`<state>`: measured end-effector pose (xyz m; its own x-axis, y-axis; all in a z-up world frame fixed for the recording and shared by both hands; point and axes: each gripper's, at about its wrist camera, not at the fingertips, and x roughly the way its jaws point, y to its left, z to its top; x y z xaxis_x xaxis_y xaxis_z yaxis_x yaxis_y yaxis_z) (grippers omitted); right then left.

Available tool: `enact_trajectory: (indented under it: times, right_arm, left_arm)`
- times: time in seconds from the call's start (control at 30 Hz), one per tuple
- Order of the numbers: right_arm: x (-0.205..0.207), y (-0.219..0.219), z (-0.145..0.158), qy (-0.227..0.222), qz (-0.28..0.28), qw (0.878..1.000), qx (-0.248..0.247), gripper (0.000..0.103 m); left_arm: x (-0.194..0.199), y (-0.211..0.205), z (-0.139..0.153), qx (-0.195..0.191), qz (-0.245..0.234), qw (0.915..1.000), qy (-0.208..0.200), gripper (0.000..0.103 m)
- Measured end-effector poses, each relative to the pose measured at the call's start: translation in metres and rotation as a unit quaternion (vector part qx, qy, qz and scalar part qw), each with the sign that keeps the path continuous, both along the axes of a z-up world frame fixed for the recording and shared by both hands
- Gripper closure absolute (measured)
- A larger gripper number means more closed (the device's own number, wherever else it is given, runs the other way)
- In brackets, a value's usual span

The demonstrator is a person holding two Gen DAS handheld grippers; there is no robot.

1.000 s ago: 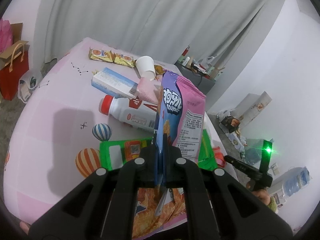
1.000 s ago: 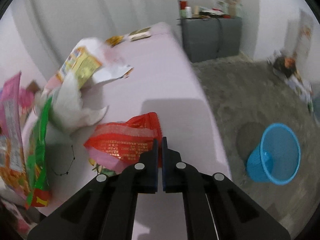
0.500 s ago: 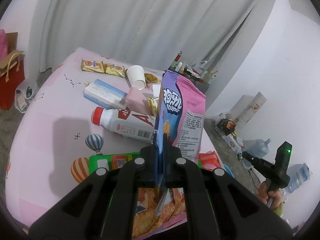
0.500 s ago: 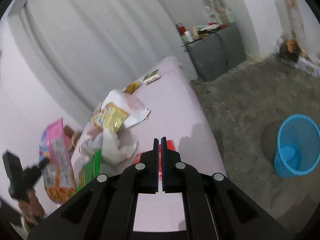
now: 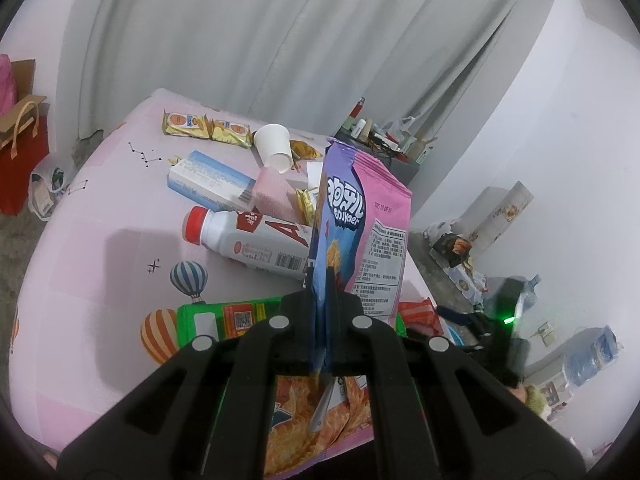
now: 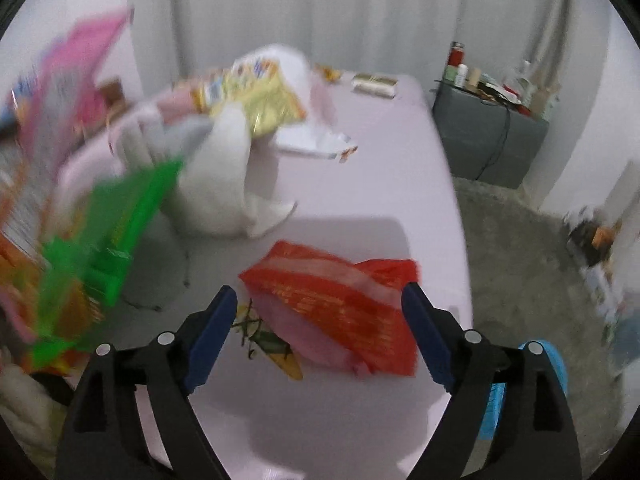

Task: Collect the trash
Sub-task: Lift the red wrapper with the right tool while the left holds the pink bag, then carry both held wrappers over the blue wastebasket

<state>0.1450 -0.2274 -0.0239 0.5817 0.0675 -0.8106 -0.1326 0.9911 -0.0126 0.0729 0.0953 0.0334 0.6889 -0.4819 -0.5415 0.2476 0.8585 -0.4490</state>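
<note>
My left gripper (image 5: 320, 280) is shut on a pink and purple snack bag (image 5: 362, 224) and holds it upright above the pink table (image 5: 100, 248). My right gripper (image 6: 320, 300) is open, its jaws wide on either side of a red wrapper (image 6: 340, 300) that lies on the table (image 6: 380, 184). The red wrapper also shows in the left wrist view (image 5: 418, 312). A blue bin (image 6: 500, 392) stands on the floor, mostly hidden behind the right jaw.
The table carries a white bottle with a red cap (image 5: 248, 240), a blue and white box (image 5: 208, 180), a paper cup (image 5: 274, 148), yellow snack packs (image 5: 204, 126), a green wrapper (image 5: 224, 316) and crumpled white paper (image 6: 224, 184). A grey cabinet (image 6: 488, 144) stands beyond the table.
My right gripper has opened and tilted back down over the red wrapper after swinging up shut. My left gripper has kept its hold on the snack bag and risen slightly.
</note>
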Motion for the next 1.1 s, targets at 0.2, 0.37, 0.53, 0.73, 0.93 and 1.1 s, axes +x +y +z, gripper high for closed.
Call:
enact_trajectory:
  times: [0.2,0.37,0.53,0.73,0.93,1.1]
  right_arm:
    - [0.001,-0.005,0.000,-0.009,-0.038,0.999,0.016,0.052]
    - [-0.001,-0.020,0.002,-0.013,-0.073,0.996,0.050,0.085]
    - [-0.007,-0.040,0.007,-0.030,-0.102,0.989,0.101,0.095]
    - [-0.026,-0.070,0.014,-0.054,-0.137,0.973,0.180,0.096]
    - [-0.045,-0.101,0.019,-0.078,-0.163,0.950,0.253,0.097]
    - [-0.063,-0.126,0.021,-0.098,-0.188,0.934,0.288,0.097]
  left_arm:
    - [-0.001,-0.004,0.011,0.007,-0.004,0.9999,-0.008,0.102]
    - [-0.003,-0.011,0.026,0.008,-0.007,0.9996,-0.027,0.102]
    - [-0.001,-0.020,0.037,0.003,-0.014,0.9994,-0.032,0.102]
    - [0.000,-0.036,0.048,0.000,-0.027,0.9988,-0.041,0.102]
    - [0.002,-0.058,0.066,-0.001,-0.043,0.9974,-0.058,0.102]
    - [0.007,-0.076,0.077,-0.003,-0.057,0.9964,-0.063,0.102]
